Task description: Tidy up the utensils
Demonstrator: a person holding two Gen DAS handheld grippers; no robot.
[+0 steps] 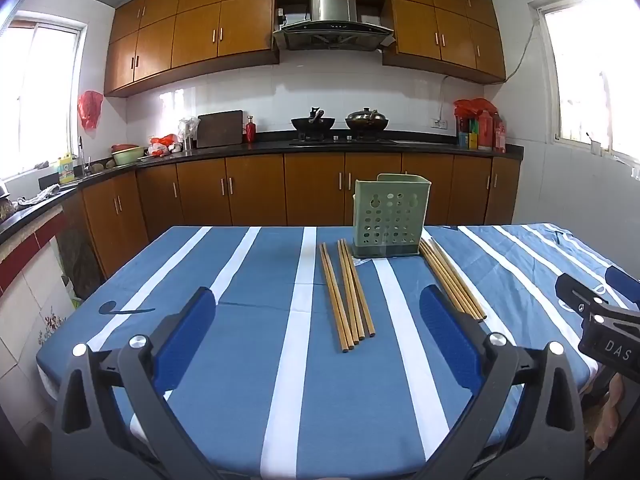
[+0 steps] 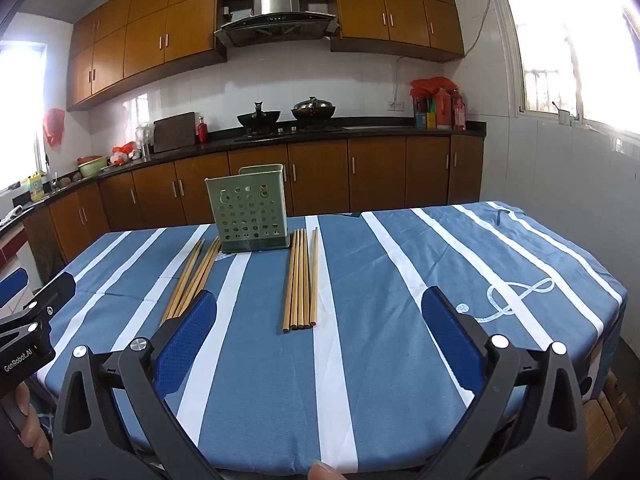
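A green perforated utensil holder [image 1: 390,218] [image 2: 250,210] stands upright at the far side of the blue striped tablecloth [image 1: 240,360] [image 2: 380,280]. Wooden chopsticks lie flat in two bundles on either side of it: the left bundle [image 1: 346,292] [image 2: 192,280] and the right bundle [image 1: 452,280] [image 2: 302,280]. My left gripper [image 1: 318,332] hovers open over the near cloth, short of the left bundle, with nothing between its blue pads. My right gripper [image 2: 320,328] is likewise open and empty, short of the right bundle. Each gripper shows at the edge of the other's view: the right gripper [image 1: 592,280], the left gripper [image 2: 40,280].
Behind the table runs a dark kitchen counter [image 1: 360,146] with two woks [image 1: 314,122], bottles and wooden cabinets. The table's left edge drops off beside a tiled wall [image 1: 32,320]. A person's hand [image 2: 24,420] holds the left gripper's handle.
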